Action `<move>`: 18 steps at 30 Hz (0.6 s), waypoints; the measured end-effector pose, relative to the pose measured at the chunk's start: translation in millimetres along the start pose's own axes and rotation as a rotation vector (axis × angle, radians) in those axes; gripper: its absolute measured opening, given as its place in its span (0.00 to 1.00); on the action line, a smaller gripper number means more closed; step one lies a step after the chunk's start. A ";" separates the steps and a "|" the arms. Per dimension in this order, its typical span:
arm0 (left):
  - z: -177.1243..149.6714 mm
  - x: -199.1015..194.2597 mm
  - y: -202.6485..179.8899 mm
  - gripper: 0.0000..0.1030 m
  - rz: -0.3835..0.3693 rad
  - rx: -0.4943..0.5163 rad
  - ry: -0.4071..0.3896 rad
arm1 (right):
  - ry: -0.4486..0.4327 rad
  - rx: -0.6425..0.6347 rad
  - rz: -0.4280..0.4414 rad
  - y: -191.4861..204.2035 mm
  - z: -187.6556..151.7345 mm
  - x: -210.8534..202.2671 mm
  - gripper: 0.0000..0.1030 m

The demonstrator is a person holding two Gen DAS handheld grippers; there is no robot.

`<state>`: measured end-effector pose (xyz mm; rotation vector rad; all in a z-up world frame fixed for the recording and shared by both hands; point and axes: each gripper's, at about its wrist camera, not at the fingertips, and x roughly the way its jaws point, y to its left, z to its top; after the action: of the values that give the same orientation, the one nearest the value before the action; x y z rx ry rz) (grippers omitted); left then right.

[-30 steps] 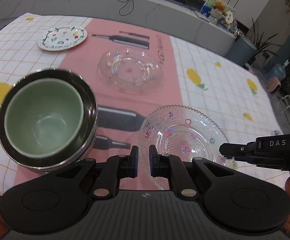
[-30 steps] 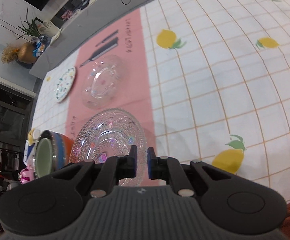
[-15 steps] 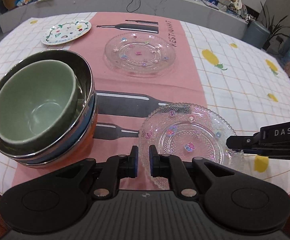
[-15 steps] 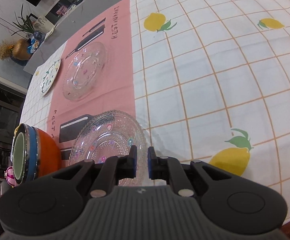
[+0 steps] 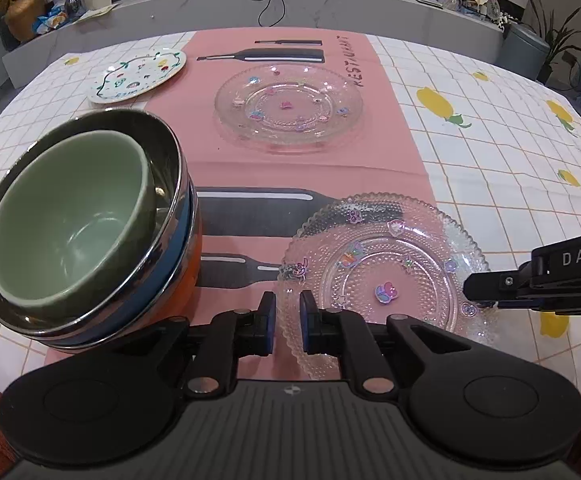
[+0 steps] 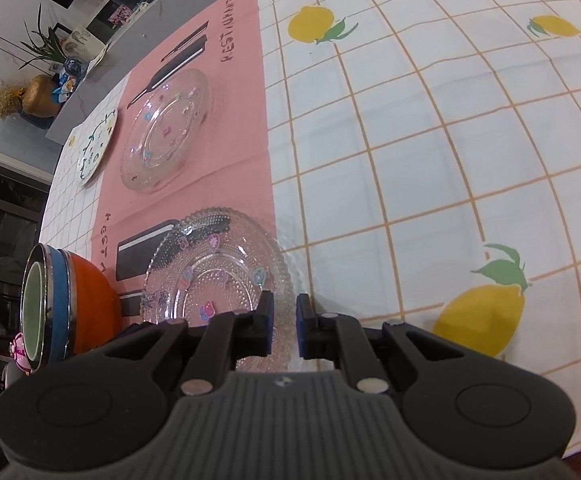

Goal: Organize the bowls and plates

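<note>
Near plate (image 5: pixel 386 264) down on the bench (image 5: pixel 490 152), half on the pink runner (image 5: pixel 306 160), just beside the nested bowls (image 5: pixel 66 224) — green inside steel, orange at the bottom. Pinched at its near rim by the left gripper (image 5: pixel 288 320), fingers (image 5: pixel 268 320) narrow with the beaded edge between them. Right gripper (image 6: pixel 285 324) at the opposite rim, fingers easing apart with the glass edge between them, so likely a letting-go. Two holds on opposite edges probably because thin, slippery glass tips easily from one pinch.

Far plate (image 5: pixel 288 108), also clear glass, well apart up the runner; painted plate (image 5: pixel 136 76) beyond it to the left. Plates spread out, bowls already stacked — judged about midway, with the glass pair a natural next stack.

Hard to make out: whether the near plate lies fully flat or hangs a hair above the cloth, since clear glass hides its own underside. Pad contact also unclear through the glass. Near rim cut off by the left gripper's body; lower bowls mostly hidden behind the steel one. Right gripper's tip alone visible from the left wrist.
</note>
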<state>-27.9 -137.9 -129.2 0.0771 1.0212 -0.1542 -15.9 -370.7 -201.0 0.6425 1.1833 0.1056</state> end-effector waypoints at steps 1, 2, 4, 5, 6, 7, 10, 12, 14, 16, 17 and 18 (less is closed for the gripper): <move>0.0 -1.7 -1.4 0.18 0.006 0.012 -0.008 | -0.006 -0.011 -0.015 2.2 -0.2 -0.6 0.13; -0.4 -4.6 -3.3 0.22 0.012 0.029 -0.022 | -0.014 -0.028 -0.034 5.0 -0.7 -1.6 0.19; -0.2 -11.6 -7.3 0.28 0.027 0.062 -0.053 | -0.035 -0.058 -0.065 9.5 -1.6 -5.9 0.30; 0.5 -15.4 -8.8 0.30 0.031 0.074 -0.065 | -0.046 -0.068 -0.077 11.2 -1.7 -8.6 0.32; 1.3 -19.6 -10.1 0.30 0.030 0.084 -0.075 | -0.057 -0.079 -0.087 13.1 -1.6 -11.3 0.32; 2.8 -24.2 -10.6 0.30 0.022 0.090 -0.085 | -0.068 -0.091 -0.098 15.8 -1.4 -14.6 0.32; 12.7 -36.4 -8.7 0.31 -0.025 0.097 -0.103 | -0.103 -0.124 -0.120 23.7 0.3 -23.4 0.33; 23.2 -42.8 -5.8 0.31 -0.067 0.092 -0.104 | -0.117 -0.140 -0.122 29.3 2.4 -28.3 0.35; 35.1 -47.9 0.0 0.31 -0.106 0.080 -0.100 | -0.127 -0.152 -0.120 35.6 5.3 -32.0 0.35; 47.7 -51.2 7.4 0.31 -0.123 0.068 -0.100 | -0.136 -0.166 -0.119 42.8 8.5 -35.0 0.35; 54.2 -52.7 11.3 0.31 -0.120 0.061 -0.101 | -0.141 -0.174 -0.119 47.2 10.5 -36.4 0.36; 61.3 -54.2 15.9 0.31 -0.113 0.055 -0.104 | -0.147 -0.182 -0.120 51.6 12.6 -37.6 0.36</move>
<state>-1.4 -125.5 -51.2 0.0609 0.9177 -0.2871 -6.8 -348.7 -140.3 0.4111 1.0534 0.0628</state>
